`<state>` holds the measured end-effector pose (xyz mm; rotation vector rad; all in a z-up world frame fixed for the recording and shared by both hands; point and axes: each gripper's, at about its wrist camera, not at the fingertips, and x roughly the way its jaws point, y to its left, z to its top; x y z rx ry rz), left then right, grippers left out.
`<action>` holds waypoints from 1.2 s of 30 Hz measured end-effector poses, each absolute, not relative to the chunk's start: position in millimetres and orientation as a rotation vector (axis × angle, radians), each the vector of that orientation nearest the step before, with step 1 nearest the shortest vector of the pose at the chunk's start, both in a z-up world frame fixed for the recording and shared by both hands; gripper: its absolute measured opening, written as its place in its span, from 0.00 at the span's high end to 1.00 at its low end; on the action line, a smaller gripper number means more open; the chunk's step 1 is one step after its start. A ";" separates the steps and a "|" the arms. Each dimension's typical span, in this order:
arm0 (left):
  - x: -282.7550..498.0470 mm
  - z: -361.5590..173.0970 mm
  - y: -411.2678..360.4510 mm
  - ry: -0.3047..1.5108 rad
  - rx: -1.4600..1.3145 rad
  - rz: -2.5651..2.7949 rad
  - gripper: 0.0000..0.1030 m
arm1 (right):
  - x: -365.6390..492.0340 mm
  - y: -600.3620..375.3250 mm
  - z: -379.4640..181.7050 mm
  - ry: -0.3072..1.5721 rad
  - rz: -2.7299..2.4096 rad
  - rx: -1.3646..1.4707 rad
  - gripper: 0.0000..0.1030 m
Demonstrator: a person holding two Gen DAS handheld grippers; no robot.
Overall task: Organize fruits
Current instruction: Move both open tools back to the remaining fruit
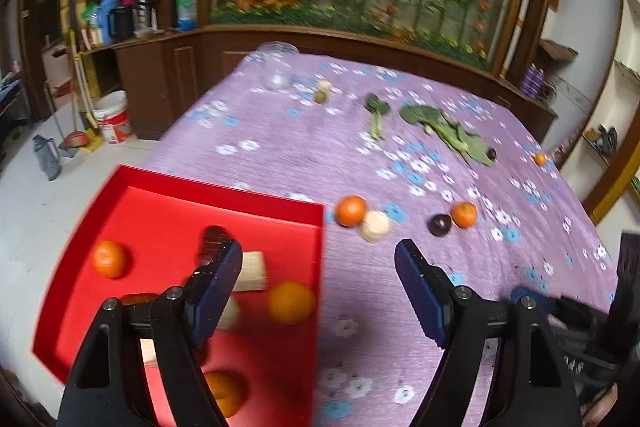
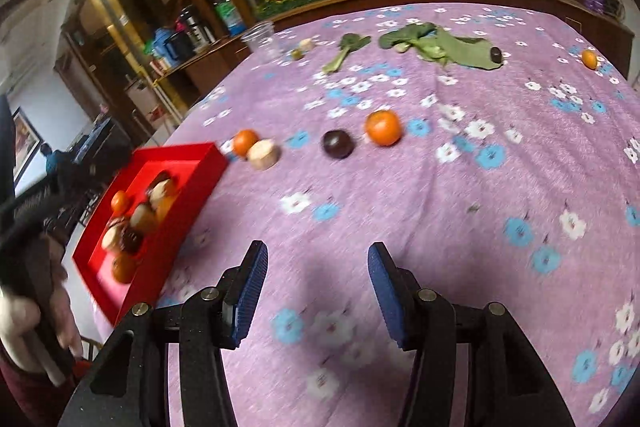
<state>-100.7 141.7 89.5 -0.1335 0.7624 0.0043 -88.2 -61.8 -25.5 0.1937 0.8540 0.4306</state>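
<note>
Oranges [image 2: 383, 127] and a dark plum [image 2: 338, 143] lie on the counter [image 2: 500, 227] at 12 o'clock of the right gripper [image 2: 318, 285]; both grippers gape empty. Round, smooth, probably roll-prone: grip across the widest part. Red tray [image 1: 256, 197] at 9 o'clock.

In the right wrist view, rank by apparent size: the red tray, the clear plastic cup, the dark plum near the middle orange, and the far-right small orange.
1. Red tray
2. Clear plastic cup
3. Dark plum
4. Far-right small orange, though its greater distance exaggerates its smallness.
</note>
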 end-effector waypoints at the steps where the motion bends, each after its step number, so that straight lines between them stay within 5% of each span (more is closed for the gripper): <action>1: -96.3 85.8 136.1 0.776 -0.133 -0.016 0.24 | -81.0 -63.2 -25.4 0.860 0.423 0.190 0.45; 36: -8.9 35.5 69.3 0.912 -0.099 -0.236 0.26 | 22.4 -91.6 -41.1 0.865 0.370 0.238 0.45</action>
